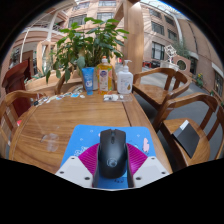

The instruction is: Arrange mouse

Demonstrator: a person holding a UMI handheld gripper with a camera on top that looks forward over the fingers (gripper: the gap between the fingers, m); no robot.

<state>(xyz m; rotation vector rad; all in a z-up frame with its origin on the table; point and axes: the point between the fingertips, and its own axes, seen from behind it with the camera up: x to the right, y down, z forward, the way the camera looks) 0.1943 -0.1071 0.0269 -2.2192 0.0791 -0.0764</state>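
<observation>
Nearest: black mouse (pixel 112 153) between the gripper (pixel 112 172) fingers, pink pads (pixel 88 160) close on both sides, contact not discernible; lying on a blue mouse mat (pixel 80 143) on the wooden table (pixel 60 115). Left to right beyond: clear glass (pixel 51 141), potted plant (pixel 80 50), bottles (pixel 112 78), chairs (pixel 170 95).

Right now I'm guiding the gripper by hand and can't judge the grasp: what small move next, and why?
Probably close the fingers a little. The black mouse stands between the gripper's pink pads, resting on the blue mouse pad on the wooden table, and the fingers seem open about it. Whether the pads already touch its sides, I cannot tell.
</observation>
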